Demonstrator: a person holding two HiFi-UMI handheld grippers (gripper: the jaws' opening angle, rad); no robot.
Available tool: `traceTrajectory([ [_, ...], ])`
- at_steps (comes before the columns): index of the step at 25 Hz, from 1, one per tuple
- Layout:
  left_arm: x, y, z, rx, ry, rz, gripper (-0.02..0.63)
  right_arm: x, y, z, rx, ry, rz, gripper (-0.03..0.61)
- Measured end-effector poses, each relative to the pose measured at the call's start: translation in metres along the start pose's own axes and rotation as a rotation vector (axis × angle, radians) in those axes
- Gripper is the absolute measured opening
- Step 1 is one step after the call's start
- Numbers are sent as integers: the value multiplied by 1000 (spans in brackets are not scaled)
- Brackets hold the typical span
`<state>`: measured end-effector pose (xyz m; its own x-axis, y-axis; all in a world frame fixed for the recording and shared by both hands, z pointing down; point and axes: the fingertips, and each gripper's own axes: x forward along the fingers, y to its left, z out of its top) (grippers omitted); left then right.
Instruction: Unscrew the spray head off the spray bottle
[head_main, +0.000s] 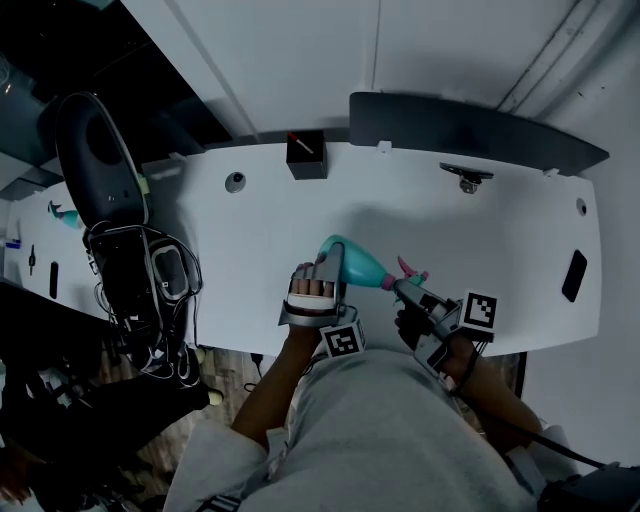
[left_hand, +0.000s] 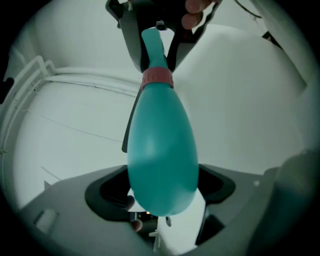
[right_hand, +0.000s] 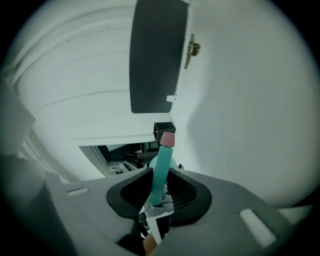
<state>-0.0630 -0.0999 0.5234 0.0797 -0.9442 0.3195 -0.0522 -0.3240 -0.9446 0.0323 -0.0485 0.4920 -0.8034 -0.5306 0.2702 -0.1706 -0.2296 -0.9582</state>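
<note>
— Item: spray bottle (head_main: 355, 265). Location?
— Off the counter (head_main: 500, 230), lying level between both grippers. The left gripper (head_main: 318, 288) clamps its fat body; the right gripper (head_main: 412, 292) pinches the spray head (right_hand: 161, 170).
— Progress?
— Head looks seated, pink collar (left_hand: 157, 77) snug on the neck. Unscrewing hardly begun, I'd judge.

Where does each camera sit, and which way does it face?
Head view: on the person's head, steeply down at the white table; forearms, left gripper, right gripper show.
Left gripper view: on the left gripper, along the spray bottle toward the right gripper; fingers show there.
Right gripper view: on the right gripper, along the spray head toward the dark panel; only its jaws show.
Shared: head and left gripper views both show the right gripper at the spray head.
</note>
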Motion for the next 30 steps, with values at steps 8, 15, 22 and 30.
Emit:
traceTrajectory([
  [8, -5, -35, 11, -132, -29, -220, 400, 1, 12, -15, -1178, 311, -237, 92],
  [15, -9, -64, 22, -195, -77, -389, 400, -5, -1, -37, -2420, 615, -337, 91],
  [22, -13, -70, 28, -281, -124, -469, 400, -7, -2, -43, -2697, 598, -273, 91],
  [30, -6, -66, 13, -347, -93, -470, 402, -17, 7, -37, -2670, 535, -247, 91],
])
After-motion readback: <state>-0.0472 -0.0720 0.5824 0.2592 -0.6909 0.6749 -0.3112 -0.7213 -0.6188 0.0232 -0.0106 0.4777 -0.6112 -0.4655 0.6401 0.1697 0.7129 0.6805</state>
